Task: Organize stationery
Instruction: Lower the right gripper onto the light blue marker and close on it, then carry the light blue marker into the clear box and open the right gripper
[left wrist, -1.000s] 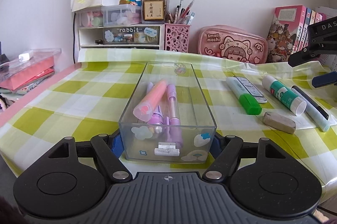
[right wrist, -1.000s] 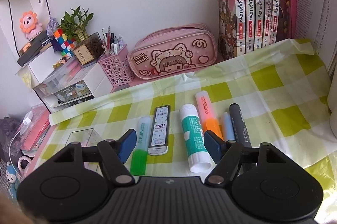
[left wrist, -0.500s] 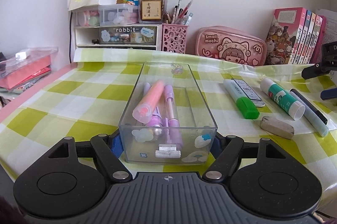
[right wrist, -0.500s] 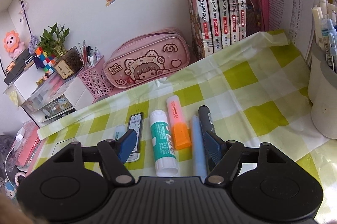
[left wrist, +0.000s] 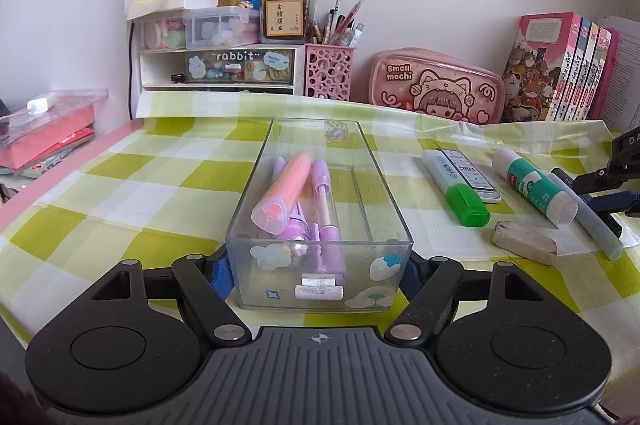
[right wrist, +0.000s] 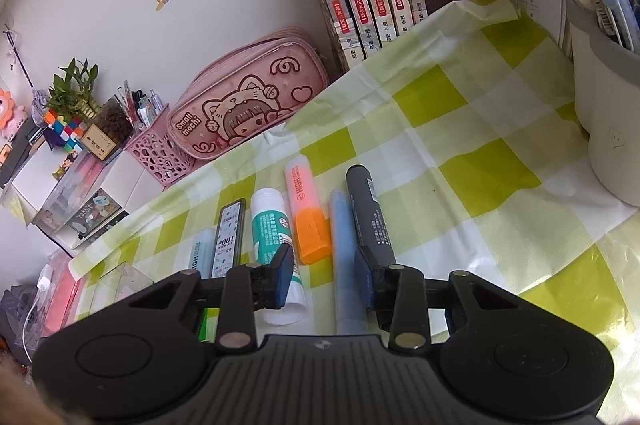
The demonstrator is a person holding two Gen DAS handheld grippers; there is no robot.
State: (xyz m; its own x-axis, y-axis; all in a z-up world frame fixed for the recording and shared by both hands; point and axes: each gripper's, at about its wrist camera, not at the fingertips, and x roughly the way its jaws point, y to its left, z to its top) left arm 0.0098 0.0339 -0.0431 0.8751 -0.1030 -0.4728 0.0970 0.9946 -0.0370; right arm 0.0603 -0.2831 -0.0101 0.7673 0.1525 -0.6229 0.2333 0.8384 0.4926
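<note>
A clear plastic box [left wrist: 320, 265] stands in front of me on the green checked cloth, and my left gripper [left wrist: 316, 277] is shut on its near end. Inside lie a pink highlighter [left wrist: 284, 193] and purple pens [left wrist: 326, 209]. To its right lie a green highlighter [left wrist: 456, 185], a glue stick [left wrist: 534, 187] and a grey eraser [left wrist: 524, 242]. My right gripper [right wrist: 325, 279] hangs low over the row, its jaws closing. The orange highlighter [right wrist: 306, 209]'s cap end and a light blue pen [right wrist: 342, 225] lie between them, with a gap still showing. A black marker [right wrist: 368, 209] lies just outside the right pad.
A pink pencil case [left wrist: 436, 89], a pink mesh pen cup [left wrist: 329, 71], a drawer unit [left wrist: 236, 65] and upright books [left wrist: 560, 65] line the wall. A white pen pot [right wrist: 604, 129] stands at the far right. Red boxes [left wrist: 44, 137] are stacked off the left edge.
My right gripper has shifted right along the row and sunk lower, rolling a little, and its jaws have narrowed around the orange highlighter and blue pen. The left gripper and box have not moved.
</note>
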